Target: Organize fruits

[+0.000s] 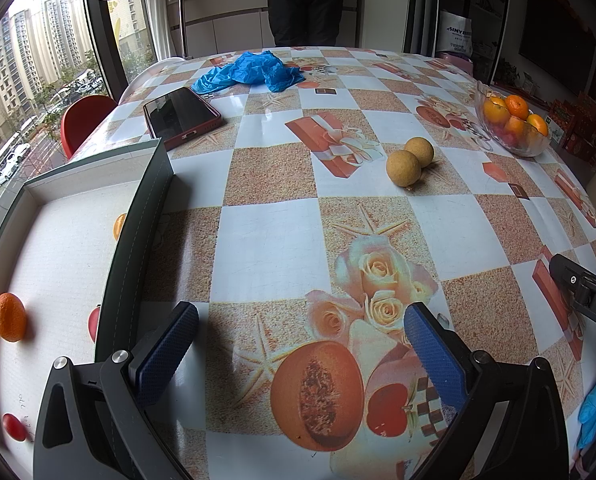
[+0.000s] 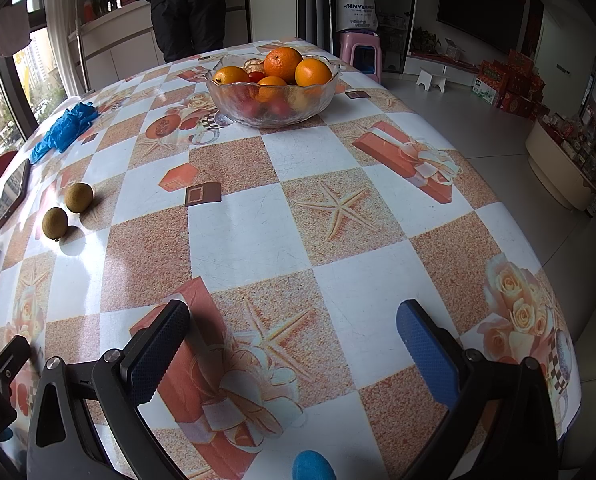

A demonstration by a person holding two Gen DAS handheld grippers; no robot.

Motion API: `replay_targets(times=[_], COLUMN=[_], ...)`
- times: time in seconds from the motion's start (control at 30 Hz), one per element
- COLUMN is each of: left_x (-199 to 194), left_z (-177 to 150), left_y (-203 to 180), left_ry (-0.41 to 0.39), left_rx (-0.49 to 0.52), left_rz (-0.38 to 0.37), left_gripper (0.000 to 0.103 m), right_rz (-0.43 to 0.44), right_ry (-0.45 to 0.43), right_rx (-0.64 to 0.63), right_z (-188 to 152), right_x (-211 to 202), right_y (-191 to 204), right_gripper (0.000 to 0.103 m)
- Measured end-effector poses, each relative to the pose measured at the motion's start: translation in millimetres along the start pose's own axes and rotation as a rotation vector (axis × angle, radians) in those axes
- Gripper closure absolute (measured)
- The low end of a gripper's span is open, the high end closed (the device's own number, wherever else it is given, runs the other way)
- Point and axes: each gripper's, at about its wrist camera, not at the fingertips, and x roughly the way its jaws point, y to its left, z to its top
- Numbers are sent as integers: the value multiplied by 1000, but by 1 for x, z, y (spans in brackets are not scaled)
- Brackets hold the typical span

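Note:
Two small brown round fruits (image 1: 403,167) lie side by side on the patterned table; they also show at the left in the right wrist view (image 2: 55,222). A glass bowl (image 2: 272,110) holds oranges (image 2: 283,63) and red fruits; it also shows at the far right in the left wrist view (image 1: 530,144). A shallow white box (image 1: 58,248) at the left holds a small orange (image 1: 9,317) and small red fruits (image 1: 14,426). My left gripper (image 1: 300,326) is open and empty above the table, beside the box. My right gripper (image 2: 292,322) is open and empty, well short of the bowl.
A phone in a red case (image 1: 182,117) lies behind the box. Crumpled blue gloves (image 1: 250,70) lie at the far side. A person (image 1: 306,0) stands beyond the table. The table's right edge (image 2: 538,264) drops to the floor. A red chair (image 1: 84,120) stands by the window.

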Motion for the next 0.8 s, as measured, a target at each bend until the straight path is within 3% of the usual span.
replay_targets(times=[0.2,0.3,0.4,0.57,0.63,0.73,0.8], left_x=[0,0,0,0,0,0,0], left_z=[0,0,0,0,0,0,0], left_y=[0,0,0,0,0,0,0], left_ry=[0,0,0,0,0,0,0], left_rx=[0,0,0,0,0,0,0], left_rz=[0,0,0,0,0,0,0], left_gripper=[0,0,0,0,0,0,0], right_rz=[-6,-37,94,174,220,241,251], right_ry=[10,102,96,12,20,51,90], right_rx=[5,57,17,-162,-153,-138,-129], right_z=[1,7,16,42,56,71,76], right_x=[1,2,-9,-26,-20,-2,12], right_y=[1,5,30,97,112,131,138], right_gripper=[0,0,0,1,4,19,35])
